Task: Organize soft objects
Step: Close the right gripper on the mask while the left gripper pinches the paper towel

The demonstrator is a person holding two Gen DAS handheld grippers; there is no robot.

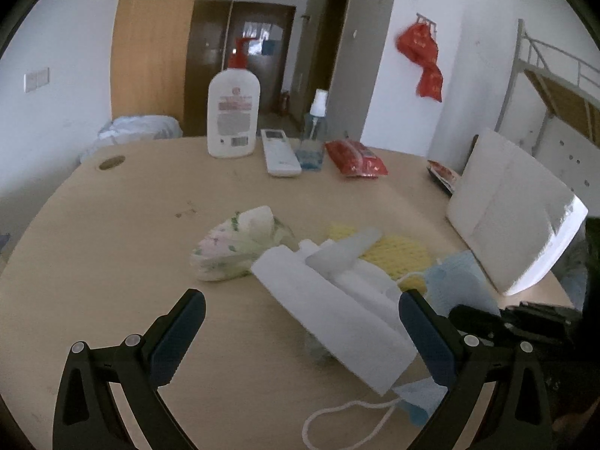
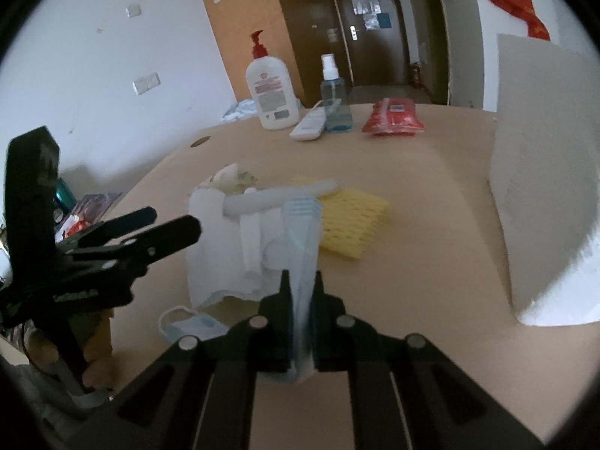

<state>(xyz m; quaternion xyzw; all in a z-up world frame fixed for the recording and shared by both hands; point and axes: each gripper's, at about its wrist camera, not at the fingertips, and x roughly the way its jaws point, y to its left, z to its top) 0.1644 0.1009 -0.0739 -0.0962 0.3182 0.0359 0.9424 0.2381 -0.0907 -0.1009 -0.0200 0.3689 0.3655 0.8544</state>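
Near the table's (image 2: 431,225) front edge, right tongs (image 2: 302,285) clamping a blue mask (image 2: 302,232), left tongs (image 1: 300,322) wide.

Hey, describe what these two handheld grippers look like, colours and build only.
The left gripper has black plastic arms with triangular cutouts, silver round rivets and dark blue ribbed finger pads. The right gripper shows the same black frame, cutouts and silver rivets, with narrow dark fingers. No cables or sleeves are visible.

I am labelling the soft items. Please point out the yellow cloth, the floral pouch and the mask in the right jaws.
Yellow cloth (image 2: 352,221): right wrist view, its middle.
Floral pouch (image 1: 232,251): left wrist view, its front.
Mask (image 2: 302,247): right wrist view, pleated part above the jaws.
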